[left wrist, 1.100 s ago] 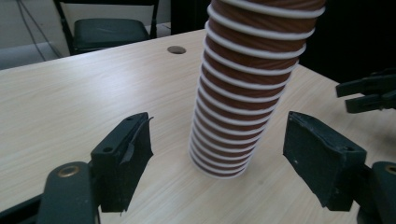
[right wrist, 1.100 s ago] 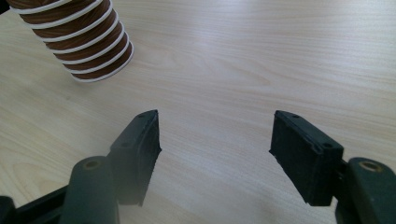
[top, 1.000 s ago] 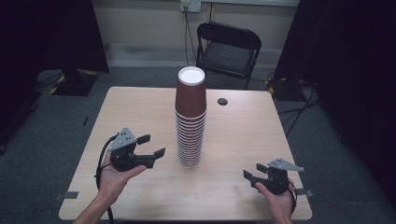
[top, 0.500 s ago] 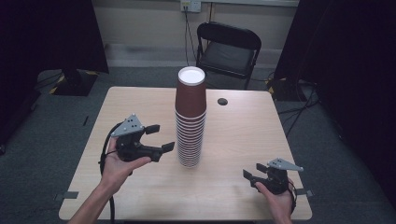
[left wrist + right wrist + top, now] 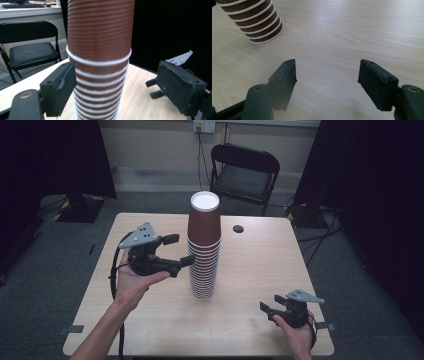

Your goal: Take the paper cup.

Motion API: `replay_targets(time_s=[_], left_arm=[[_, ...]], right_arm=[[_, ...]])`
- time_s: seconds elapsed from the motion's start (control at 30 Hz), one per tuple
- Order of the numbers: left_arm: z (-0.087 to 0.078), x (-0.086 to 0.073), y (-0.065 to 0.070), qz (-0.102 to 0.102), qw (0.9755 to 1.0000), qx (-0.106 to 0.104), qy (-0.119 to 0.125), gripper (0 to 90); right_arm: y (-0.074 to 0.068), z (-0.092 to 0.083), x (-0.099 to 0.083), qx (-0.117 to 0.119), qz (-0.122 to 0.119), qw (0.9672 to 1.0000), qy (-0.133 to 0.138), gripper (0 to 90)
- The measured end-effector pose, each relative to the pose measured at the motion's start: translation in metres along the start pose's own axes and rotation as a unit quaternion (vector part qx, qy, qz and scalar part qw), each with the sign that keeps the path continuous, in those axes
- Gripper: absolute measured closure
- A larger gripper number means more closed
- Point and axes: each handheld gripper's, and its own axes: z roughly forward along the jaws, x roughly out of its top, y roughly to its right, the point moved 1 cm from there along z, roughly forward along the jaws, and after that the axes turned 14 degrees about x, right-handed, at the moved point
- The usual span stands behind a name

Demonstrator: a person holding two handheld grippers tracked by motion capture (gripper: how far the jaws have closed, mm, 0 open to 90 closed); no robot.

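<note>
Left claw point(image 5: 181, 251) sits mid-left of the high view, jaws spread on either side of the cup stack point(image 5: 204, 245) without pinching it; they've just been opening up. In the left gripper view one pad looks just about against the cups, the other well clear. The stack stands upright mid-surface point(image 5: 260, 270). Right claw point(image 5: 266, 309) rests spread and empty at lower right.

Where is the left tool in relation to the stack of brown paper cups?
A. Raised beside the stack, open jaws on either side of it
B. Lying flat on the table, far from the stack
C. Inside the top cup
A: the left tool is held up, its open jaws straddling the cup stack.
</note>
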Motion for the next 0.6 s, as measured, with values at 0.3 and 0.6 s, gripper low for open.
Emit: replay_targets(time_s=[0.3,0.6], left_arm=[[0.012,0.028,0.0,0.007,0.9998,-0.002,0.021,15.6],[0.026,0.048,0.004,0.016,0.9993,0.017,0.03,15.2]], right_arm=[[0.001,0.002,0.0,-0.001,0.002,1.0,-0.002,29.5],[0.0,0.001,-0.001,0.001,0.002,1.0,0.0,28.0]])
